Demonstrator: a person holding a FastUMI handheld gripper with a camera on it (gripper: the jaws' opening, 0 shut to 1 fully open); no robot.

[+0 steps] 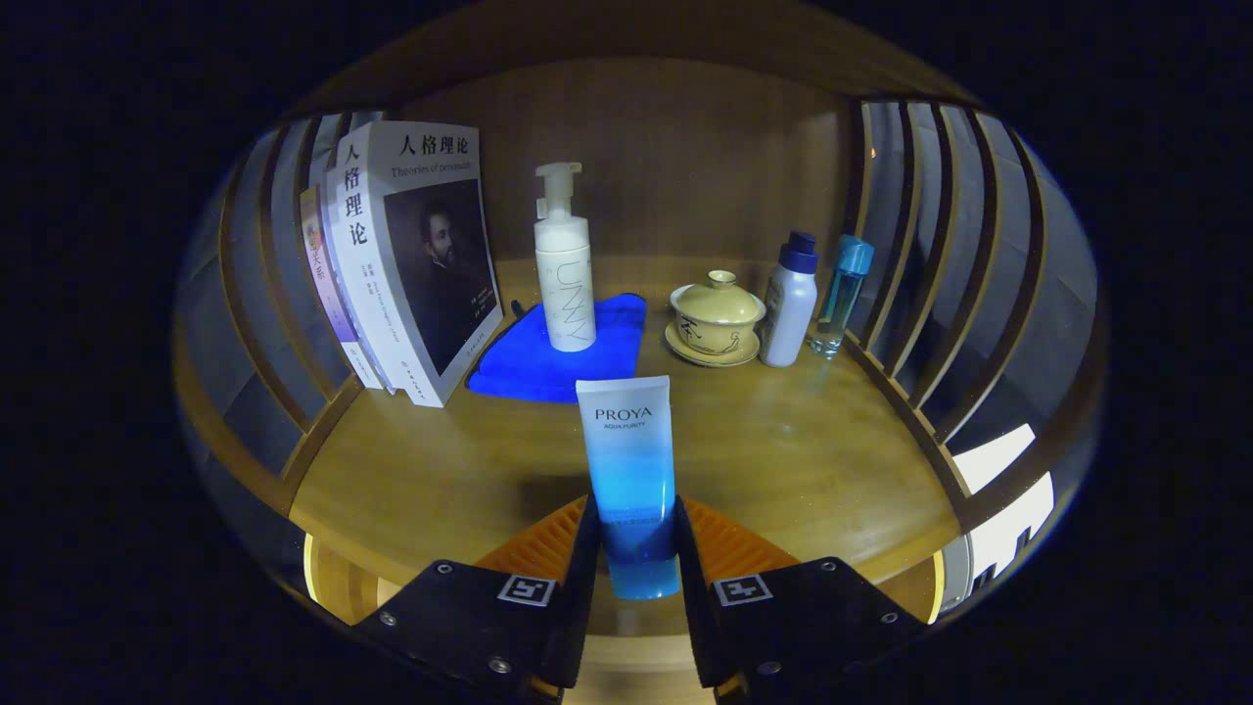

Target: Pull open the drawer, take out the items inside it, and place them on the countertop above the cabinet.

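Fingers of my gripper (pixel 634 548) are clamped on the blue tube (pixel 629 470) — upright, over the countertop (pixel 803 460). Beyond it I see a pump bottle (pixel 564 264) on a blue cloth (pixel 548 364), books (pixel 411 255) and a lidded cup (pixel 716 315).

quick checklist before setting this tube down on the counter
1. Grip: gripper shut on the blue tube, both fingers pressing its lower end: ok.
2. Tube upright between the fingers: ok.
3. Bare counter just ahead of the fingers: ok.
4. Apart from the blue cloth and pump bottle beyond: ok.
5. Tube's height above the counter: cannot tell.
6. Drawer emptied: cannot tell.
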